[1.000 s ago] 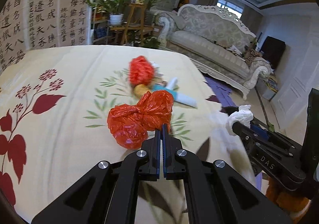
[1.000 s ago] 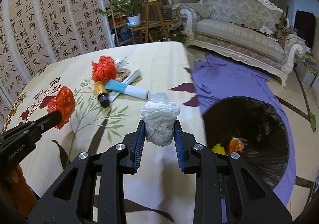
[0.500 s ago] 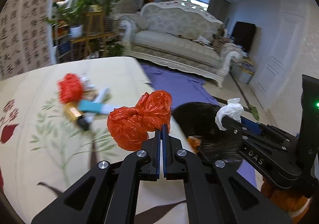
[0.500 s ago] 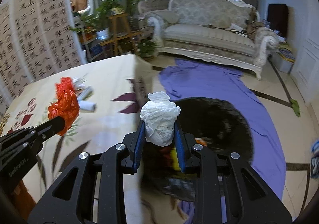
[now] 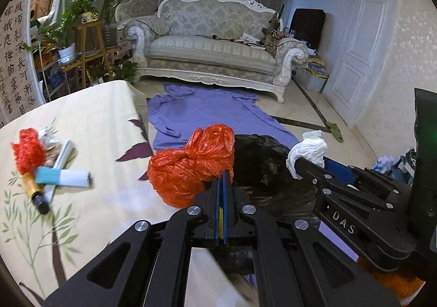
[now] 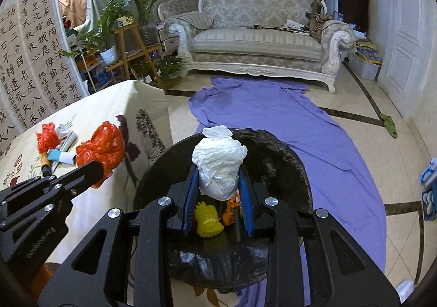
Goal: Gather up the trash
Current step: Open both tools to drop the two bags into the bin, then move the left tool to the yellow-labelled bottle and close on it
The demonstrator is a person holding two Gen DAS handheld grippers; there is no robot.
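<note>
Trash is partly collected, by my reading: the black-lined bin on the floor beside the worktop already holds a yellow item and some orange scraps. Two more pieces are on their way. The left gripper is pinched fully closed on a knotted red plastic bag, which hangs at the worktop's edge, next to the bin's rim. The right gripper clamps a white crumpled bag directly above the bin's mouth. Releasing both is what remains for these. A small heap is left on the worktop: a red mesh wad, a white-and-teal tube lying flat with its long axis across the left wrist view, cap end unclear, and a dark-tipped bottle.
</note>
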